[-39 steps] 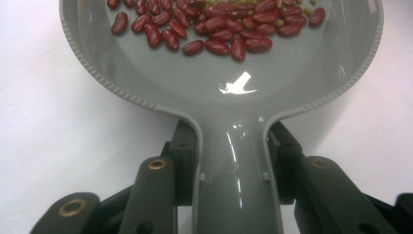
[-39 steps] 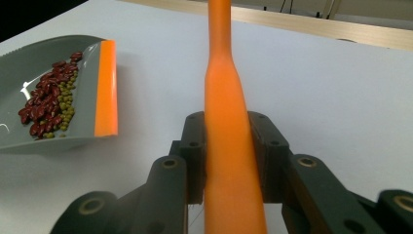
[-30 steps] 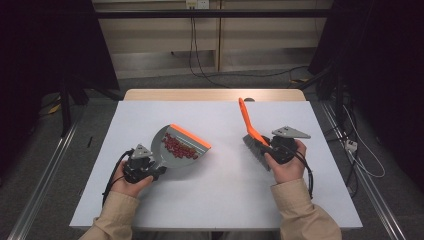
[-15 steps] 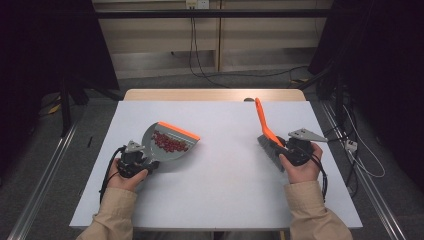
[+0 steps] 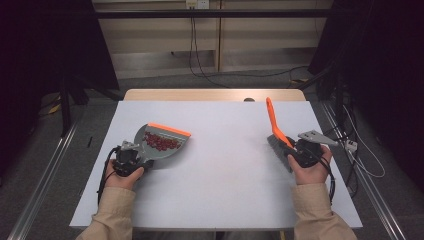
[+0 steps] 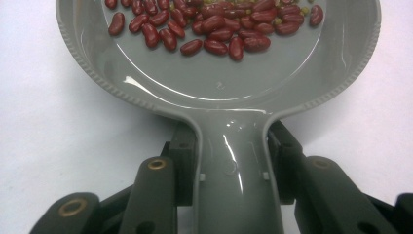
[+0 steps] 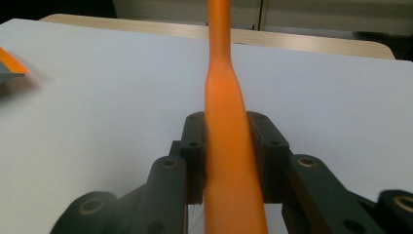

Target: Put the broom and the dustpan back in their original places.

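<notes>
Two grips matter here: left gripper clamps the dustpan handle, so keep it level or the kidney beans roll; right gripper pinches the orange brush far right.

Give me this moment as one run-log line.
left gripper: shut on dustpan handle | beans in pan | right gripper: shut on brush | table

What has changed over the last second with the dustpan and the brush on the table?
The right hand-held gripper carried the orange brush outward, toward the table's right edge, still clamped on its handle. The left hand-held gripper drew the grey dustpan slightly left and nearer the person. Both grips stayed shut, and the red beans stayed in the pan. Nothing was taken hold of or let go.
</notes>
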Tool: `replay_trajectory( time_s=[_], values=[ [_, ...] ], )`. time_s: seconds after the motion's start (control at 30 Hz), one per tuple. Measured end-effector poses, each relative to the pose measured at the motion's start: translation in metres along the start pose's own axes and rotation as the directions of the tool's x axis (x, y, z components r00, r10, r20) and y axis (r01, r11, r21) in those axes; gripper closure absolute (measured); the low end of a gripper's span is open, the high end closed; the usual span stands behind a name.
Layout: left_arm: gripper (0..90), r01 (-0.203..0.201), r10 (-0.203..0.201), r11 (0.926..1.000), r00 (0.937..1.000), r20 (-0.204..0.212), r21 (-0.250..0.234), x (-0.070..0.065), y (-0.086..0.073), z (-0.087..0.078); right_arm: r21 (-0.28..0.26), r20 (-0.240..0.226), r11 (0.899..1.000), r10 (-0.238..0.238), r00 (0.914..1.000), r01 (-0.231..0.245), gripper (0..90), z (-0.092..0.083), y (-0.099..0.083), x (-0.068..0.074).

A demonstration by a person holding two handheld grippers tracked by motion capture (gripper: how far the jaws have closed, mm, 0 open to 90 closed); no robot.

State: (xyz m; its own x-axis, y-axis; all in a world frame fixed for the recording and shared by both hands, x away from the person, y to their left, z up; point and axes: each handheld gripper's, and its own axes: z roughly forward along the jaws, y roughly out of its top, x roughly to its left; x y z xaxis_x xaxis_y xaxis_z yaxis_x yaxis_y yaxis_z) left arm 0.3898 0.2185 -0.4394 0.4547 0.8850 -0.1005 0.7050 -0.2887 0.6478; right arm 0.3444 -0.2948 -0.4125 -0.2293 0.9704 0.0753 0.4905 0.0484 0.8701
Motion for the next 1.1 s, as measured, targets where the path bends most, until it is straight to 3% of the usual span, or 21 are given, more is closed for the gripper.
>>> replay_trajectory(
  time_s=[0.17,0.37,0.53,0.8,0.97,1.03,1.1],
  values=[
    [63.5,0.029,-0.029,0.9996,0.9989,-0.038,0.000,0.005,0.000,0.003,0.006,0.041,1.000,-0.002,0.9992,0.002,71.1,0.000,-0.004,-0.006],
    [63.1,0.040,-0.040,0.9991,0.9974,-0.060,0.010,0.005,0.001,0.008,0.047,0.126,0.997,-0.060,0.9902,0.054,71.1,0.006,-0.010,-0.007],
    [56.3,0.047,-0.047,0.9989,0.9980,-0.041,-0.005,0.000,0.001,0.008,0.059,0.139,0.996,-0.074,0.9876,0.066,70.9,0.009,-0.013,-0.002],
    [45.9,0.084,-0.082,0.9958,0.9948,0.060,-0.036,-0.015,0.001,0.010,0.053,0.097,0.997,-0.056,0.9937,0.051,69.5,0.015,-0.013,0.012],
    [43.3,0.080,-0.076,0.9962,0.9928,0.092,-0.037,-0.016,0.001,0.010,0.046,0.045,0.999,-0.004,0.9990,0.002,65.8,0.019,-0.015,0.018],
    [39.9,0.065,-0.061,0.9970,0.9939,0.092,-0.042,-0.018,0.001,0.008,0.040,0.000,0.999,0.004,1.0000,-0.004,60.4,0.022,-0.016,0.023],
    [33.1,0.070,-0.064,0.9964,0.9924,0.105,-0.048,-0.020,0.000,0.005,0.019,-0.084,0.998,0.065,0.9943,-0.063,54.7,0.023,-0.016,0.028]
  ],
)
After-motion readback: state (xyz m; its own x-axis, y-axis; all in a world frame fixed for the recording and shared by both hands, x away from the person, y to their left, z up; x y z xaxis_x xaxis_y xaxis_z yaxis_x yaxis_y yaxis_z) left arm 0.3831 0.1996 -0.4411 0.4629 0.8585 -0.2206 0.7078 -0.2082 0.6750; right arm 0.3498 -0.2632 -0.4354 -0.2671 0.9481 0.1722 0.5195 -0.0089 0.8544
